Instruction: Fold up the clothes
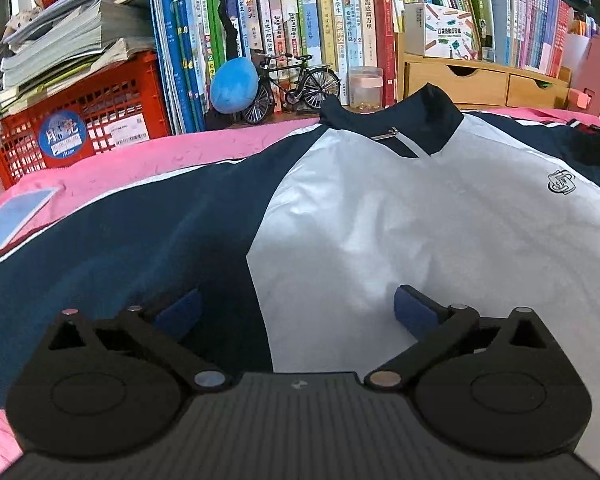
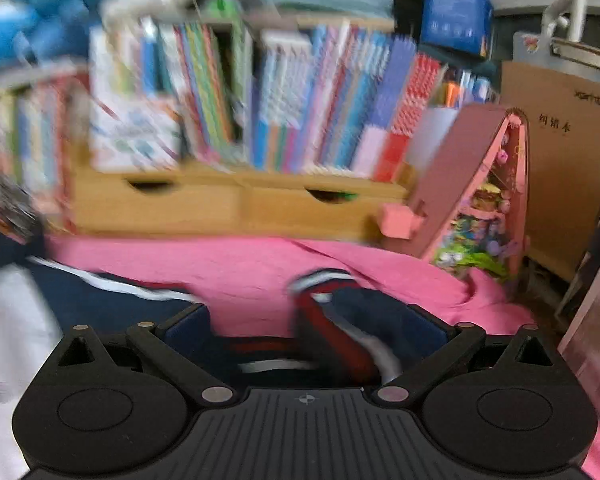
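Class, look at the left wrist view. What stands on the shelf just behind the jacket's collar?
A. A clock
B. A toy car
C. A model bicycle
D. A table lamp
C: a small black model bicycle stands in front of the books, just behind the dark collar of the jacket.

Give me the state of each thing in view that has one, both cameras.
Jacket: spread flat, front up, zipped to the collar.
Sleeve cuff: bunched between the right claw's fingers.
Left claw: open, over the jacket.
Right claw: open around the cuff.
Wooden drawers: closed.
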`<state>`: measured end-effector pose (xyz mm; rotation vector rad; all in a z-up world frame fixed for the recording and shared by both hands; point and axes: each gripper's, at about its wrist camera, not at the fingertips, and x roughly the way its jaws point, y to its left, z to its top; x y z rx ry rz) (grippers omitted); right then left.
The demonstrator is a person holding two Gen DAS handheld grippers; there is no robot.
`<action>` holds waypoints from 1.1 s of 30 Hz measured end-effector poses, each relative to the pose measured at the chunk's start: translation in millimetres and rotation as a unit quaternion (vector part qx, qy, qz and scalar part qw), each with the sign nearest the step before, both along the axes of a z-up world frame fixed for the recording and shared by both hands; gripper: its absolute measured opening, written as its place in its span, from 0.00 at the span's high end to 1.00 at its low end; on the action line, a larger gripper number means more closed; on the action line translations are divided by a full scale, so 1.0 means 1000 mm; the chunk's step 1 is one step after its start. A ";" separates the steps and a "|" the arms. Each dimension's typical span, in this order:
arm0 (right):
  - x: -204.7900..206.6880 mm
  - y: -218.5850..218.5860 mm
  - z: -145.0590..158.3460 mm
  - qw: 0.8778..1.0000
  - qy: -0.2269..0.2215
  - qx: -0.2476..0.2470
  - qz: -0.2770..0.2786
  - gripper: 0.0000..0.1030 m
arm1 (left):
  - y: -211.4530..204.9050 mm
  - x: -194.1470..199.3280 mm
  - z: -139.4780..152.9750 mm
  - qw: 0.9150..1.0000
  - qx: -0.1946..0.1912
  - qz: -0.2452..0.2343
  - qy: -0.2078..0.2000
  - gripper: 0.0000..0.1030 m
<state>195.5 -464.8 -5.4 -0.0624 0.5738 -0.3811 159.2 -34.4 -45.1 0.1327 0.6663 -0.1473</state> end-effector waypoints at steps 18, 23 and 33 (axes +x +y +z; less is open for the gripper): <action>-0.028 -0.113 0.007 0.966 -0.034 -0.078 -0.245 0.20 | 0.002 0.000 0.001 1.000 -0.010 0.001 0.007 0.00; -0.060 -0.104 -0.002 0.985 -0.071 -0.026 -0.154 0.05 | 0.002 0.000 0.001 1.000 -0.010 0.001 0.007 0.00; -0.070 -0.021 -0.029 0.992 0.008 0.087 0.093 0.11 | 0.005 0.000 0.001 1.000 -0.010 -0.001 0.008 0.00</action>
